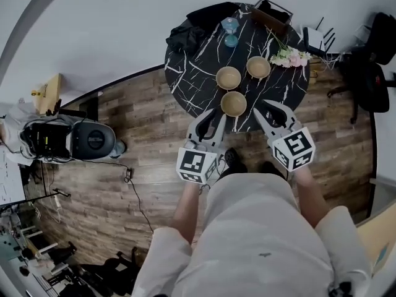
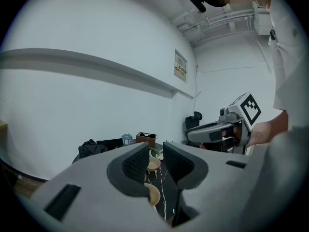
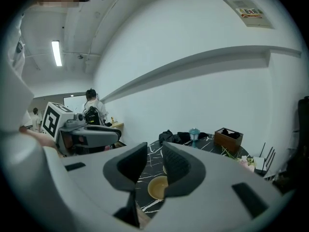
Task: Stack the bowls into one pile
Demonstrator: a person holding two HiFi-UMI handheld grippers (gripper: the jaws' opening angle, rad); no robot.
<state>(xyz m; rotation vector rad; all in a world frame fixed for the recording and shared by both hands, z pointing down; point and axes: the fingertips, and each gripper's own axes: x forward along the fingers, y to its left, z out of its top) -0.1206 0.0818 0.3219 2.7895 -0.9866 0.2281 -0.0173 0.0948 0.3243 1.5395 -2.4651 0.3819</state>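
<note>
Standing at the near edge of the round black surface (image 1: 198,73), with nothing stacked yet. Holds the left tool (image 1: 218,117) and the right tool (image 1: 267,109) side by side just over that near edge, flanking the nearest bowl (image 1: 234,103), probably so that the first pick lies within easy reach. Left tool spread, with nothing between its jaws and only bowls showing beyond the gap in its own view. Right tool likewise spread and empty, with the nearest bowl visible low through the gap.

Further in, two more: a middle bowl (image 1: 228,77) just beyond the nearest one, and a third bowl (image 1: 258,67) toward the right edge, beside a spray of flowers (image 1: 289,57). All three upright, mouths up and apart from one another, so ready to nest.

Along the far edge: a dark cloth (image 1: 185,36), a small blue lantern (image 1: 230,31) and a wooden box (image 1: 272,11), well clear of the bowls and unlikely to interfere.

Likely calls next for pinching one rim and lowering that bowl into a neighbour. Worth minding the flowers when reaching for the third bowl.
</note>
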